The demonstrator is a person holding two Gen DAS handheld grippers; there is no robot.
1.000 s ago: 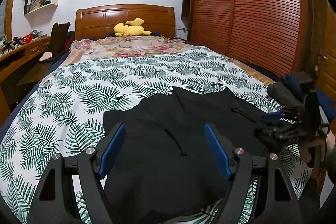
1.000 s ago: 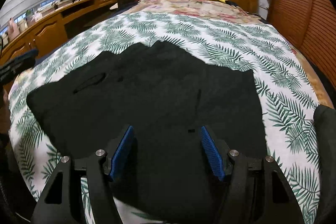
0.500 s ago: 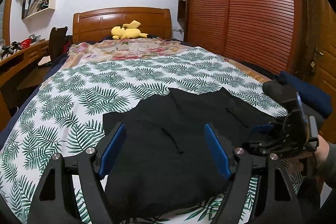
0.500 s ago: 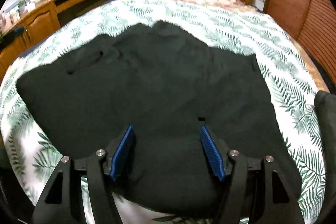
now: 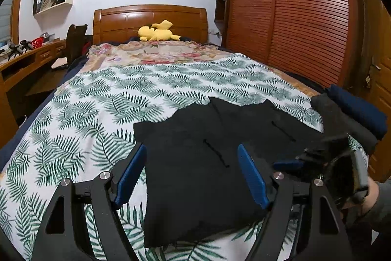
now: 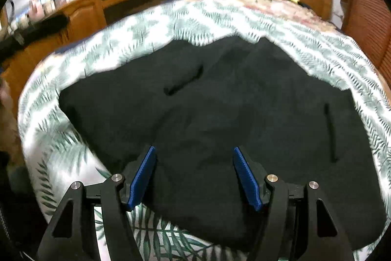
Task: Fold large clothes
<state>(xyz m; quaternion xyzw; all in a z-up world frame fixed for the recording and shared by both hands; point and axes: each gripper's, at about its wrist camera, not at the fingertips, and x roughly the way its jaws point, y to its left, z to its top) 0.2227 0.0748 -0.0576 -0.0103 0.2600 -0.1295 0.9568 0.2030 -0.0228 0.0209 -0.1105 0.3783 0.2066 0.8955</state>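
A large black garment [image 5: 195, 163] lies spread flat on the leaf-print bedspread [image 5: 110, 102] near the foot of the bed. It fills the middle of the right wrist view [image 6: 220, 119]. My left gripper [image 5: 191, 173] is open and empty, hovering over the garment's near left part. My right gripper [image 6: 194, 175] is open and empty, just above the garment's near edge. The right gripper also shows in the left wrist view [image 5: 325, 163] at the garment's right side, held by a hand.
Folded dark clothes [image 5: 352, 116] are stacked at the bed's right edge. A yellow plush toy [image 5: 156, 33] lies by the wooden headboard [image 5: 149, 18]. A wooden desk [image 5: 22, 65] runs along the left, a slatted wardrobe [image 5: 293, 6] along the right.
The right gripper has dropped closer to the garment and swung left; its view is blurred. The left gripper has drawn back and tilted slightly. Both stay open.
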